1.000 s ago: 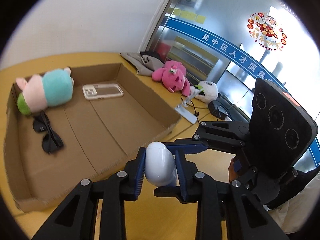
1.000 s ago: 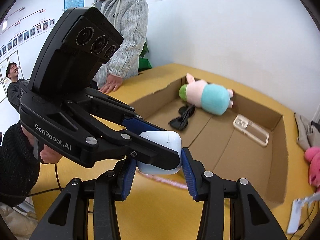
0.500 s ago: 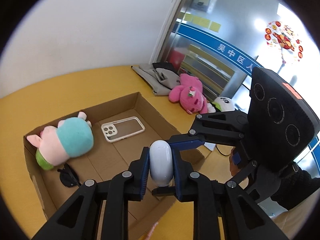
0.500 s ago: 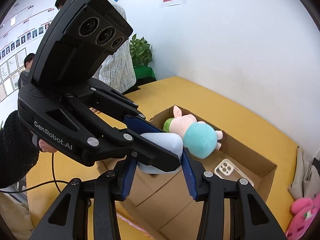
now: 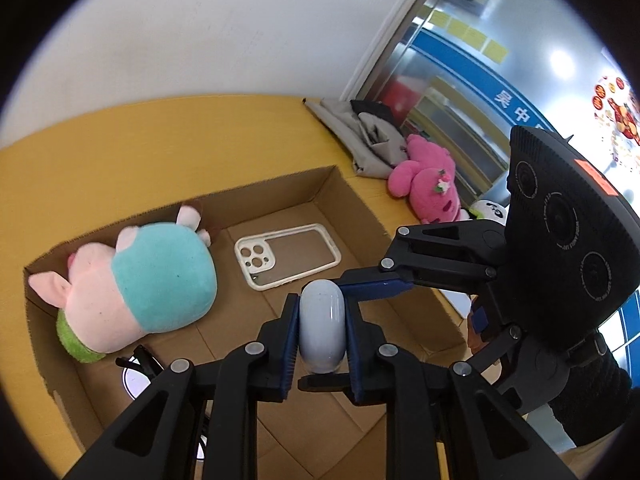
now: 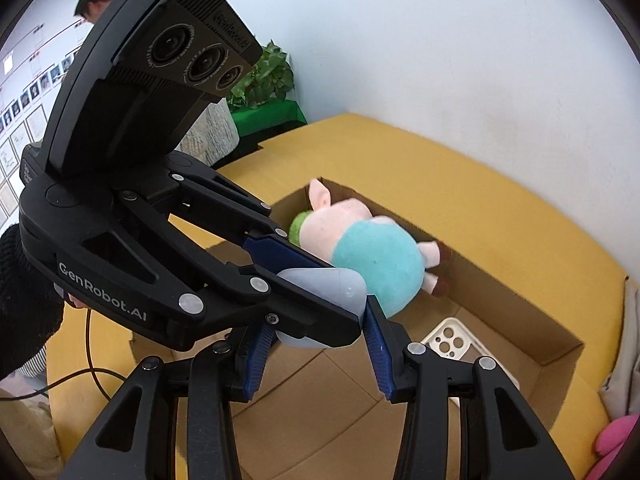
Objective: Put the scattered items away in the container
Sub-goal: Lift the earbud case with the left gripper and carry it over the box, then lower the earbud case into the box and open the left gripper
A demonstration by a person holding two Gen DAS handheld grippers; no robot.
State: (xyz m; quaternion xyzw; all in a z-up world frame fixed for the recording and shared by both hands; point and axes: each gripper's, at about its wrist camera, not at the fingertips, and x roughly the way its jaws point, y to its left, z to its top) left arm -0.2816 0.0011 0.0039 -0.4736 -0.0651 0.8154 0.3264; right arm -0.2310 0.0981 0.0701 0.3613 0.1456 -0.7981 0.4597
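While both grippers hang above the cardboard box (image 5: 352, 200) on the yellow worktop (image 5: 120, 152) | pig plush (image 5: 152, 284) lies left in box | phone case (image 5: 286, 256) beside it | left gripper (image 5: 322, 334) fingers clamp white case (image 5: 322, 328) narrowly | right gripper (image 6: 320, 344) fingers grip its wider sides.

A white rounded plastic case (image 6: 320, 286) is held by both black grippers over the brown cardboard box (image 6: 500, 292), where a pink-and-teal plush pig (image 6: 360, 248) is laid along the far wall.
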